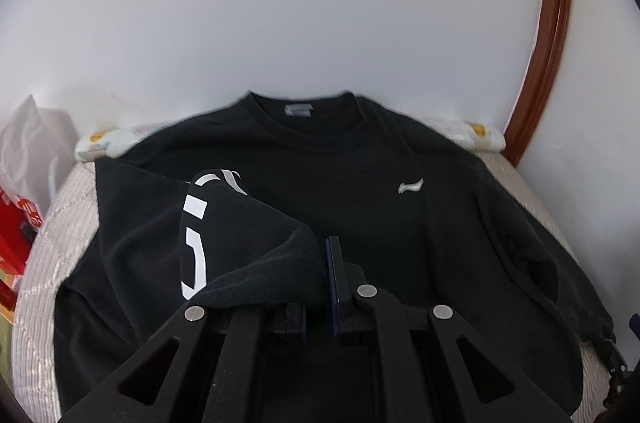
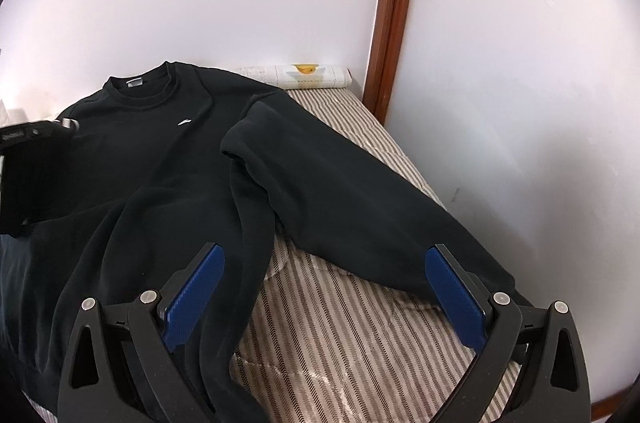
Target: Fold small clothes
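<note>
A black sweatshirt (image 1: 340, 175) lies face up on the striped bed cover (image 1: 60, 231), collar toward the wall. My left gripper (image 1: 326, 247) is shut on the cuff of its left sleeve (image 1: 240, 243), which bears white markings and is lifted across the chest. In the right wrist view the sweatshirt (image 2: 152, 175) fills the left half, and its other sleeve (image 2: 340, 191) stretches toward the lower right over the bed cover (image 2: 340, 335). My right gripper (image 2: 324, 287) stands open above the bed, between the body's hem and that sleeve, with nothing between its blue pads (image 2: 196, 291).
A rolled white towel (image 2: 308, 77) lies against the wall at the bed's head. A brown wooden post (image 2: 394, 3) runs up the corner. White and red bags (image 1: 24, 191) sit at the bed's left side. The left gripper's body (image 2: 28, 159) shows at the right view's left edge.
</note>
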Available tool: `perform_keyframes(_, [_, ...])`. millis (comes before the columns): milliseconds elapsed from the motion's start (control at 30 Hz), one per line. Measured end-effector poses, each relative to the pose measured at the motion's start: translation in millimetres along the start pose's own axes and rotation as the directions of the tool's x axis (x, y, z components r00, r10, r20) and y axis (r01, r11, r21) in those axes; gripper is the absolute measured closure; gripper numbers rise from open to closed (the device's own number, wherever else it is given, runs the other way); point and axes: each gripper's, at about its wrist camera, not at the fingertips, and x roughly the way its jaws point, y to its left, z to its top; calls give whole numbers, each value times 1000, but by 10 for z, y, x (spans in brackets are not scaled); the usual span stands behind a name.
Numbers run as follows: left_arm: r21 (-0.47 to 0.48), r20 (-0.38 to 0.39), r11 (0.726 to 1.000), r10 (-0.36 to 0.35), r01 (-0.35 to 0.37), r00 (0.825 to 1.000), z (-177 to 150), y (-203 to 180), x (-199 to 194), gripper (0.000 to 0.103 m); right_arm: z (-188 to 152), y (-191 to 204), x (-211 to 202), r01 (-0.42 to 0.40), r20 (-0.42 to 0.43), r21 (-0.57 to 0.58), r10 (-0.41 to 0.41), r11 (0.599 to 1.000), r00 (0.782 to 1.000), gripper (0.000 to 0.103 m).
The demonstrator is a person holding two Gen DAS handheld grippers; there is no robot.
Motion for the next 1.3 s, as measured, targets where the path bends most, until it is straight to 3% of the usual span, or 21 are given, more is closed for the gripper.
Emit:
perform_keyframes(367, [19, -88, 1000, -22, 24, 996, -80, -143, 131, 94, -84, 74, 43, -31, -28, 16, 32, 999, 999, 4])
perform_keyframes(600, [22, -117, 991, -128, 131, 985, -175, -163, -69, 71, -77, 146, -28, -35, -22, 13, 35, 999, 999, 4])
perform_keyframes(800, [41, -90, 987, -152, 157, 984, -238, -39, -347, 70, -65, 325, -194, -52, -17, -7, 52, 999, 999, 4])
perform_keyframes(867, [32, -78, 986, -159, 162, 984, -254, 55, -437, 65, -63, 403, -267, -57, -10, -17, 57, 998, 998, 4])
perform_keyframes(900, [27, -63, 986, -161, 163, 985, -280, 131, -518, 57, -58, 453, -307, -57, -8, -26, 57, 998, 998, 4])
perform_keyframes(933, [30, -48, 988, -149, 150, 988, -303, 189, -587, 45, -52, 495, -338, -60, -6, -33, 60, 998, 998, 4])
perform_keyframes(967, [35, -33, 990, -136, 138, 990, -314, 241, -635, 41, -40, 564, -383, -66, -1, -44, 66, 997, 998, 4])
perform_keyframes(1100, [53, 28, 998, -18, 16, 999, -439, 580, -854, 40, 5, 789, -472, -80, 16, -83, 82, 993, 997, 4])
perform_keyframes(1300, [-39, -32, 997, 70, -71, 997, -727, 1235, -903, 39, 107, 1228, -419, -129, 11, -153, 132, 980, 991, 4])
